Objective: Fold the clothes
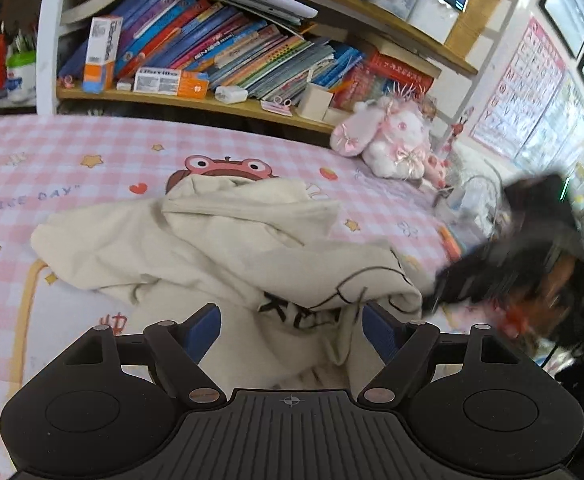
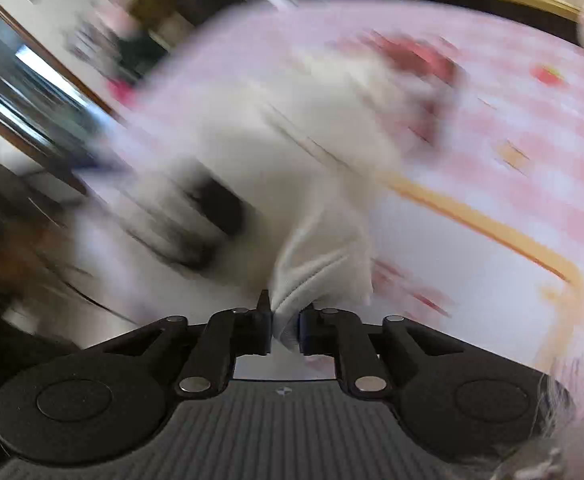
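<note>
One cream garment [image 1: 228,240] (bunched), one right gripper [image 2: 285,330] clamping it.

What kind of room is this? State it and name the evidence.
Most likely a child's bedroom. A bed with a pink checked cartoon sheet holds the cream garment, a plush bunny sits at its far edge, and a shelf of colourful books and an alphabet poster stand behind.

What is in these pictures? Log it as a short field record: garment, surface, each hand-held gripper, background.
garment: cream sweatshirt, crumpled, dark print on it
surface: pink checked bed sheet
left hand-held gripper: open, fabric lying between its fingers
right hand-held gripper: shut on a bunched fold of the sweatshirt
background: bookshelf, pink plush rabbit on the bed
image quality: right wrist view heavily blurred
</note>
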Tool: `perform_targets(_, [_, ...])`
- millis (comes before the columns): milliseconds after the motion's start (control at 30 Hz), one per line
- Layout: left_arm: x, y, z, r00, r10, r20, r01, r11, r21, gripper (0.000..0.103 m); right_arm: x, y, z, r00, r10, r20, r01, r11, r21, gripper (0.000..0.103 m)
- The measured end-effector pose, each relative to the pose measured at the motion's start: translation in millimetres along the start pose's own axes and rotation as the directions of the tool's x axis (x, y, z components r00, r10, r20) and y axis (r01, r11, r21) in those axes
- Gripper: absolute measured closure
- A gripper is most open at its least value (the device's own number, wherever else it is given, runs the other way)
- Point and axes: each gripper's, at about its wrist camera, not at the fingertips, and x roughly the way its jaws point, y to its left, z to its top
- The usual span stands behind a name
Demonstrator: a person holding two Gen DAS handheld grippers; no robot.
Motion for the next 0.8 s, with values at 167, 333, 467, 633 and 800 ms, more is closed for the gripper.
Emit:
perform_targets(167, [-17, -9, -10, 0.997, 0.056, 0.054, -0.056, 0.998, 0.009, 0.022, -5, 54, 66, 0.959, 0.233, 0.160, -0.229, 0.972, -0.046, 0.093])
perform_targets(333, [-41, -13, -15, 0.977, 0.160, 0.138, -0.158, 0.987, -0.024, 0.022, 26, 90, 126, 0.946, 0.238, 0.221, -0.235, 0.971, -0.039, 0.093])
perform_targets(467, [-47, -22, -14, 0.954, 0.185, 0.238, -0.184, 0.983, -0.028, 0.022, 56, 107, 162, 0.953, 0.241, 0.185, -0.249, 0.968, 0.025, 0.093])
perform_targets(633, [-12, -34, -6, 0.936, 0.269, 0.228, -0.287, 0.957, 0.048, 0.023, 74, 129, 175, 0.965, 0.203, 0.166, -0.203, 0.979, -0.016, 0.093])
perform_targets(800, [15, -16, 1, 0.914, 0.383, 0.130, -0.395, 0.915, 0.083, 0.096, 70, 125, 169, 0.980, 0.123, 0.156, -0.114, 0.991, -0.069, 0.086])
